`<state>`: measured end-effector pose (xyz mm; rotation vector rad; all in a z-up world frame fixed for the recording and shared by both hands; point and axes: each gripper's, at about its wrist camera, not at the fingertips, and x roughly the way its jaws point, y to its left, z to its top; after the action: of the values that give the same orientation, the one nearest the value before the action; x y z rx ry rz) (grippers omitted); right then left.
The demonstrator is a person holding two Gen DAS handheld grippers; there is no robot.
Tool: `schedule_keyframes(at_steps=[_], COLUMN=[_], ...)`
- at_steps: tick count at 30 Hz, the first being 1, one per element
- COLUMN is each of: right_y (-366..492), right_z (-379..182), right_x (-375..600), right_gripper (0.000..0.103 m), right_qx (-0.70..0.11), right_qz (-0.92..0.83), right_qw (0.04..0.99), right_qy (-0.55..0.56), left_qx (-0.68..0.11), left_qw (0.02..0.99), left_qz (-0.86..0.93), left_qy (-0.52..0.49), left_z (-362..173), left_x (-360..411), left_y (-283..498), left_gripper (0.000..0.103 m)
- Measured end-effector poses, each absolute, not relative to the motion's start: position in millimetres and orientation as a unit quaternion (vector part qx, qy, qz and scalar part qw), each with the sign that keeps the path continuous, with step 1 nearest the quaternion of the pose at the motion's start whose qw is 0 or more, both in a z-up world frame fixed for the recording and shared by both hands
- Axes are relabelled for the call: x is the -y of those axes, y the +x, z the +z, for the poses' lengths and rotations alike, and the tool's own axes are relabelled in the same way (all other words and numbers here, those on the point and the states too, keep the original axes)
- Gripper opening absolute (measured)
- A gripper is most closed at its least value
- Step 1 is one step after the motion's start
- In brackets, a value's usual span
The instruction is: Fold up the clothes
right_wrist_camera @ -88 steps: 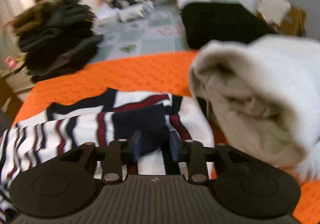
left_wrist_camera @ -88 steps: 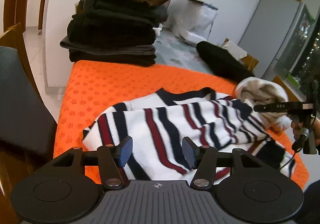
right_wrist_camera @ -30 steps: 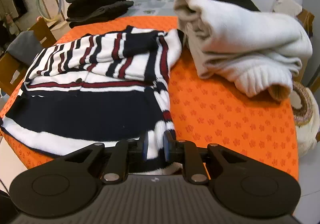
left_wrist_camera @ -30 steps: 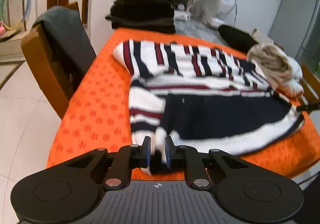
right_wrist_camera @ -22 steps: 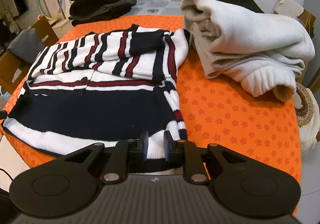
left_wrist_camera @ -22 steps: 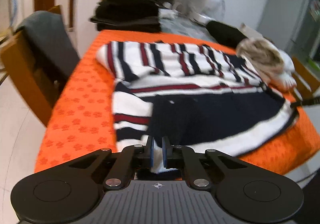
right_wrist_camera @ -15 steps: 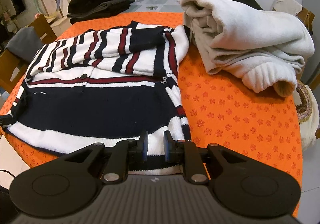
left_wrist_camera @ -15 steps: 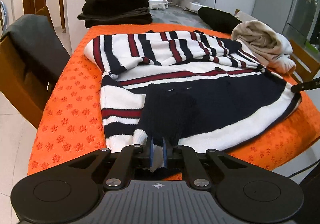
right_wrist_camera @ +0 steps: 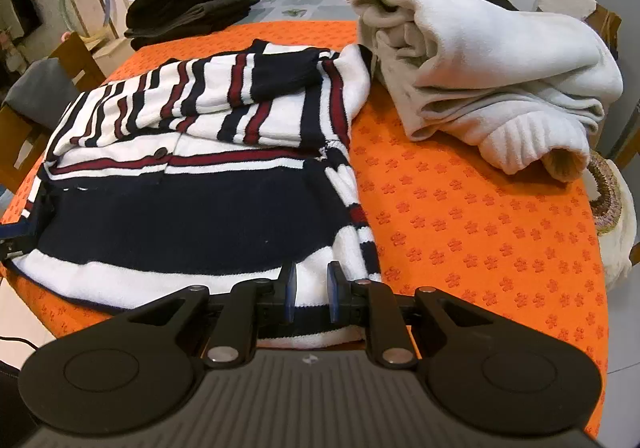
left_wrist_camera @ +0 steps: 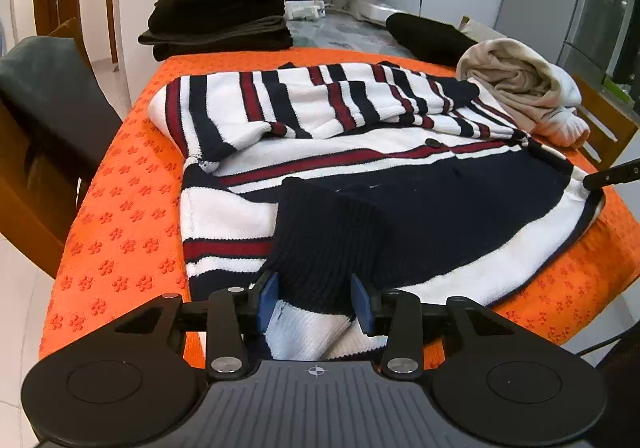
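A white sweater with navy and red stripes (left_wrist_camera: 360, 128) lies spread on the orange cloth (left_wrist_camera: 120, 208), its sleeves folded across the chest. My left gripper (left_wrist_camera: 314, 300) sits at the sweater's near left corner. Its jaws are opening, and the navy ribbed cuff (left_wrist_camera: 328, 244) and white hem lie loose between the blue pads. In the right wrist view, my right gripper (right_wrist_camera: 311, 294) is shut on the white hem of the sweater (right_wrist_camera: 192, 224) at its near right corner. The right gripper's black tip (left_wrist_camera: 612, 176) shows at the left view's right edge.
A crumpled beige sweater (right_wrist_camera: 480, 80) lies to the right of the striped one. A stack of dark folded clothes (left_wrist_camera: 220, 8) and a black garment (left_wrist_camera: 428, 36) sit at the far end. A chair draped in grey (left_wrist_camera: 44, 96) stands to the left of the table.
The left gripper's jaws, clamped on the sweater's corner before, have spread apart, and the navy cuff now lies slack on the body. The right gripper has stayed clamped on the hem.
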<state>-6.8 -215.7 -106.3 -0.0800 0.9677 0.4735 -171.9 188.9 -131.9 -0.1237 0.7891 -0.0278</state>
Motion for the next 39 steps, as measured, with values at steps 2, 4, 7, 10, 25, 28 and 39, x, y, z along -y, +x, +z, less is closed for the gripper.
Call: schedule_keyframes(at_steps=[2, 4, 7, 10, 25, 28, 39], right_y=[-5, -3, -1, 1, 10, 6, 19], right_z=[-107, -109, -112, -113, -114, -113, -119], right_x=[217, 218, 220, 222, 223, 222, 215], right_gripper=[0.019, 0.019, 0.019, 0.019, 0.034, 0.034, 0.034], right_qx=[-0.462, -0.463, -0.465, -0.467, -0.456, -0.455, -0.46], right_qz=[0.223, 0.221, 0.218, 0.217, 0.235, 0.245, 0.259], right_qw=[0.858, 0.858, 0.857, 0.856, 0.854, 0.85, 0.84], right_qy=[-0.036, -0.034, -0.036, -0.035, -0.089, -0.105, -0.121], left_qx=[-0.379, -0.379, -0.376, -0.349, -0.373, -0.363, -0.403], left_qw=[0.922, 0.919, 0.915, 0.919, 0.906, 0.905, 0.891], left_qz=[-0.008, -0.002, 0.013, 0.034, 0.07, 0.074, 0.018], left_qy=[-0.08, -0.106, -0.148, -0.18, -0.188, -0.211, -0.206], left_z=[-132, -130, -122, -106, -100, -101, -125], left_x=[-193, -199, -208, -219, -247, -251, -228], left_y=[-173, -173, -175, -184, -193, -212, -192], left_gripper=[0.028, 0.01, 0.007, 0.007, 0.01, 0.023, 0.047])
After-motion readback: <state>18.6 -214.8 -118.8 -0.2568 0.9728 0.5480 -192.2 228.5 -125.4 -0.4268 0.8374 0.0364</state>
